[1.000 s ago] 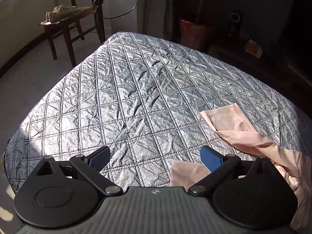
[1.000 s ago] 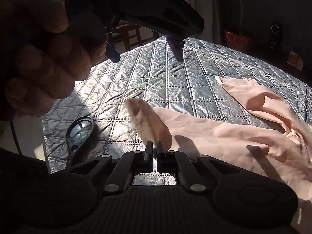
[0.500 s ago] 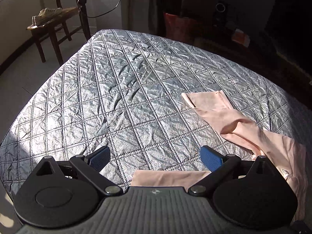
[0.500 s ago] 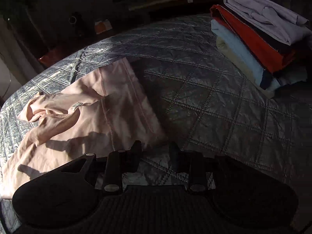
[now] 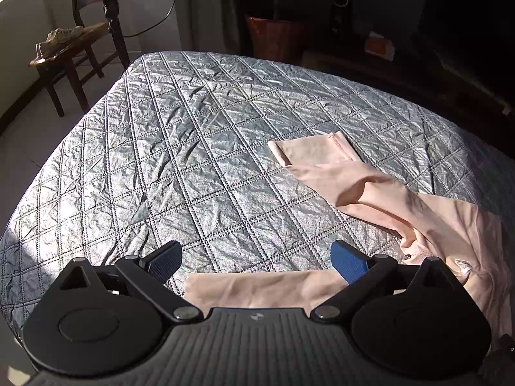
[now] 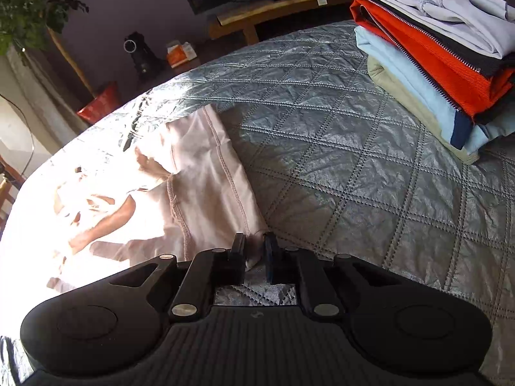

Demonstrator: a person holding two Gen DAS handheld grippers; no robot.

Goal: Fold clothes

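- I am holding my left fingers (image 5: 256, 257) wide apart above the near edge of the bed (image 5: 199, 148); nothing is sitting between the blue pads (image 5: 349, 260).
- The pink garment (image 5: 370, 189) is lying on the quilted cover, running from about 1 o'clock down to 4 o'clock in the left wrist view, with one strip of it showing just under my left fingers at 6 o'clock.
- My right fingers (image 6: 254, 251) are standing narrowly apart around a corner of the pink garment (image 6: 206, 193); the cloth is poking up between them, and I cannot tell whether they are pinching it.
- In the right wrist view the garment is spreading toward 9 o'clock into glaring sunlight.
- A stack of folded clothes (image 6: 444, 48) is resting on the bed at 2 o'clock, well apart from the garment.
- A wooden chair (image 5: 74, 51) is standing on the floor at 10 o'clock in the left wrist view.
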